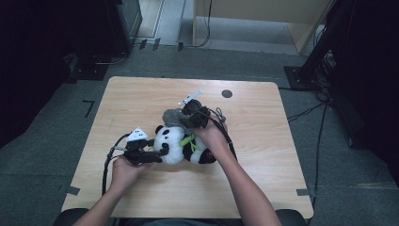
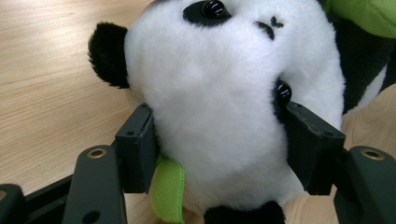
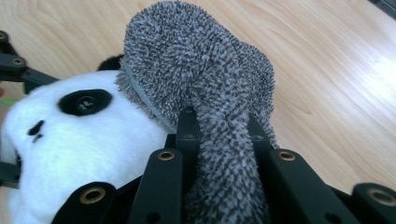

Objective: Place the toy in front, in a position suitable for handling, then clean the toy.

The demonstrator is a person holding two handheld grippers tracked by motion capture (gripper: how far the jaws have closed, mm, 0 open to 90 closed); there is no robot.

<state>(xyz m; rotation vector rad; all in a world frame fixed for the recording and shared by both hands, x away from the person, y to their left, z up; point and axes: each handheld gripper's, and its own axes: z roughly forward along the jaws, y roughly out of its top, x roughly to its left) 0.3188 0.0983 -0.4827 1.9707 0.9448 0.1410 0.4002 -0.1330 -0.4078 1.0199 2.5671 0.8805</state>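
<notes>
**Panda toy clamped at the head, grey cloth pinched above it**

Panda toy (image 1: 176,143) sits at the centre of the high view for us, lying on the wooden table (image 1: 263,122), white head toward the left of the frame and black body with its green scarf (image 1: 187,140) toward the right. Our left gripper (image 1: 157,153) comes in from the lower left and has the head squarely between its jaws. In the left gripper view we see both black pads pressed into the white fur (image 2: 219,107), one at each side of the frame, the face filling the middle and a green strip (image 2: 168,196) poking out low down beside the left-hand pad.

Over to our right gripper (image 1: 186,120), just above the panda in the high view. It is pinching a shaggy grey cloth (image 3: 201,88): in the right gripper view the jaws are squeezed tight on a bunched fold at bottom centre, and the rest of the cloth mounds upward, resting against the top of the panda's head (image 3: 79,140) at the left of that frame.
</notes>
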